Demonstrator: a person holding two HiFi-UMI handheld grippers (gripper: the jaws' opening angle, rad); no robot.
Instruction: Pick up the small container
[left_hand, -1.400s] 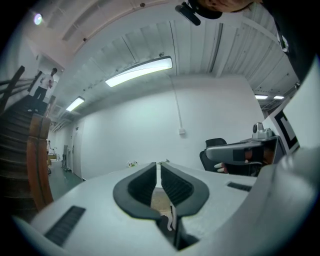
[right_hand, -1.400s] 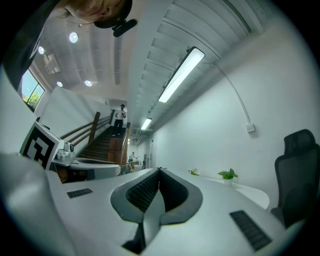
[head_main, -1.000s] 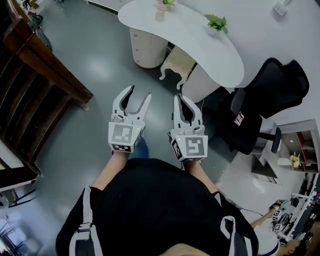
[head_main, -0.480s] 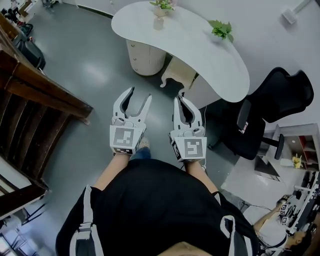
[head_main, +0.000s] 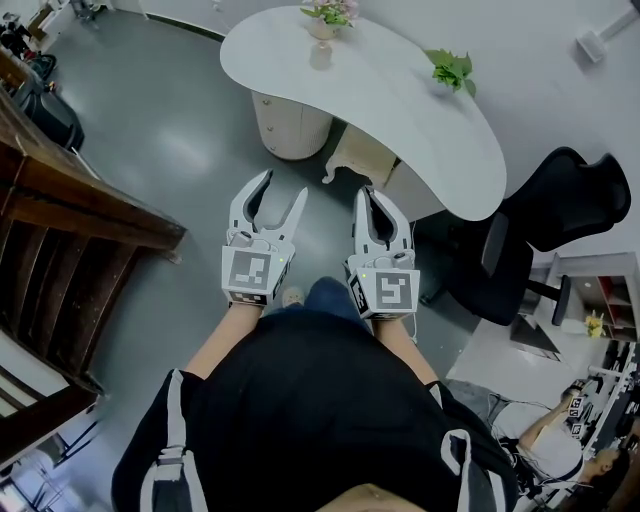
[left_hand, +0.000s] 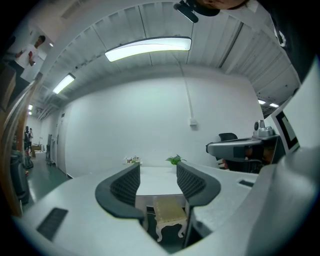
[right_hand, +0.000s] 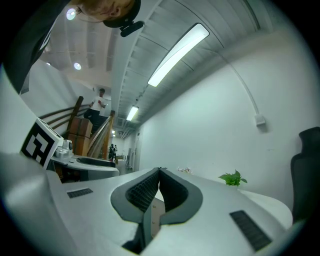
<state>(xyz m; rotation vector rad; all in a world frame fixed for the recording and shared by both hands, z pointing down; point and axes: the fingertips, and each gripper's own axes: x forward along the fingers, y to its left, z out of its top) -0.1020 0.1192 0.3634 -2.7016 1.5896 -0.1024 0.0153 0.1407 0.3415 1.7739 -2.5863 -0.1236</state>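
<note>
Head view: left gripper (head_main: 284, 185) agape, right gripper (head_main: 372, 195) pinched together, both empty. I can't identify the small container; presumably light, I'd take its sides.

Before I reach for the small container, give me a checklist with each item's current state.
1. Left gripper jaws apart, empty: ok.
2. Right gripper ready to grasp: not ok, jaws together, empty.
3. Small container located: cannot tell; the white table shows only a flower pot and a green plant.
4. Grippers over the table: not ok, both hang above the floor.
5. Way ahead: cannot tell; a cream stool stands at the table's edge.
</note>
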